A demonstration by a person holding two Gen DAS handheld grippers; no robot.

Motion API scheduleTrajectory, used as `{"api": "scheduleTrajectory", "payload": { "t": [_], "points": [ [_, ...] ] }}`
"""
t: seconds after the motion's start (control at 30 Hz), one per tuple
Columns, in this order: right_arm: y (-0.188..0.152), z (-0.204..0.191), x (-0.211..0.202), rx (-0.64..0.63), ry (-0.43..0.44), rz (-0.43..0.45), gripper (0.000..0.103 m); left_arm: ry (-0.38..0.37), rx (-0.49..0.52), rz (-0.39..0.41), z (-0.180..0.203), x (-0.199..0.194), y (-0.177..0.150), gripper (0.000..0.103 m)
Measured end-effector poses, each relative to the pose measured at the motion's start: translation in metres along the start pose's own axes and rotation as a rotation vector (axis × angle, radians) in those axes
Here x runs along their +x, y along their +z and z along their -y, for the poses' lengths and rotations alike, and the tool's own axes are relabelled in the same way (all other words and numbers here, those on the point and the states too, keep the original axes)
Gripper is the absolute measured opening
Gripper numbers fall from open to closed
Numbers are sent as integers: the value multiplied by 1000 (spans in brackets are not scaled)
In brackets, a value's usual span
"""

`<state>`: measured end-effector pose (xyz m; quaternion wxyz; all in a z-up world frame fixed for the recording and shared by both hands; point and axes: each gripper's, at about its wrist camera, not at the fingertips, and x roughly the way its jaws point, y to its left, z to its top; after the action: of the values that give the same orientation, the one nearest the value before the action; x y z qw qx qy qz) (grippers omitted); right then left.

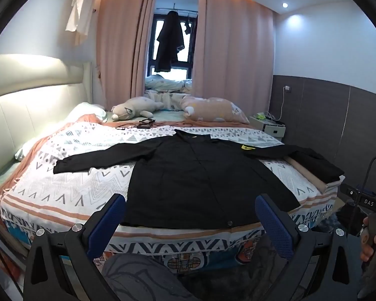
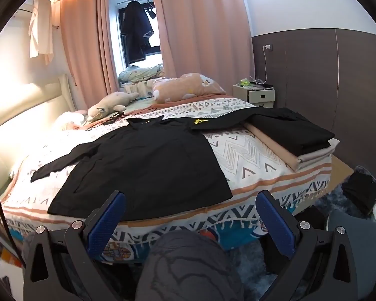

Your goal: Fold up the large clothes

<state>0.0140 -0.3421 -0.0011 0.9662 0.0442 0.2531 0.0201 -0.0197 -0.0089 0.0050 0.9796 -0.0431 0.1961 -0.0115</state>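
On the bed (image 1: 62, 200), over a bedspread patterned with grey zigzags and triangles and banded in salmon, a black jacket (image 1: 200, 180) lies spread flat with its front up, collar toward the far pillows and hem close to the near edge of the mattress. Both sleeves are stretched out sideways — one reaches toward the padded headboard (image 1: 25, 95), the other, marked with a small yellow patch (image 1: 247, 147), runs toward a stack of folded clothes (image 2: 293, 135) at the bed's corner, and seems to rest on the stack's near side. That stack shows a black piece on top of beige and pale ones. The left gripper (image 1: 190, 213) hangs above the near edge of the bed with its blue-padded jaws spread wide and nothing between them; the right gripper (image 2: 190, 213) is likewise wide apart and empty, short of the hem. Neither touches the jacket. Below both grippers a knee in dark patterned cloth shows. Farther back lie a plush toy (image 1: 135, 109) and a pink pillow (image 1: 213, 109), with pink curtains (image 1: 233, 50) framing a window where a dark garment (image 1: 169, 41) hangs — a white nightstand (image 2: 257, 95) stands beside the bed.
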Motion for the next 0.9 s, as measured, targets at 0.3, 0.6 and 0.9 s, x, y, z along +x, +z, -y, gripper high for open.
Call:
{"api": "scheduleTrajectory", "payload": {
  "t": [0.3, 0.6, 0.9],
  "points": [
    [-4, 3, -5, 6, 21, -3, 103, 9, -18, 9, -8, -3, -4, 103],
    [-5, 2, -9, 6, 38, -8, 103, 3, -19, 18, -8, -11, -7, 103],
    [-1, 2, -14, 7, 27, -19, 103, -9, -24, 37, -12, -16, -1, 103]
  ]
}}
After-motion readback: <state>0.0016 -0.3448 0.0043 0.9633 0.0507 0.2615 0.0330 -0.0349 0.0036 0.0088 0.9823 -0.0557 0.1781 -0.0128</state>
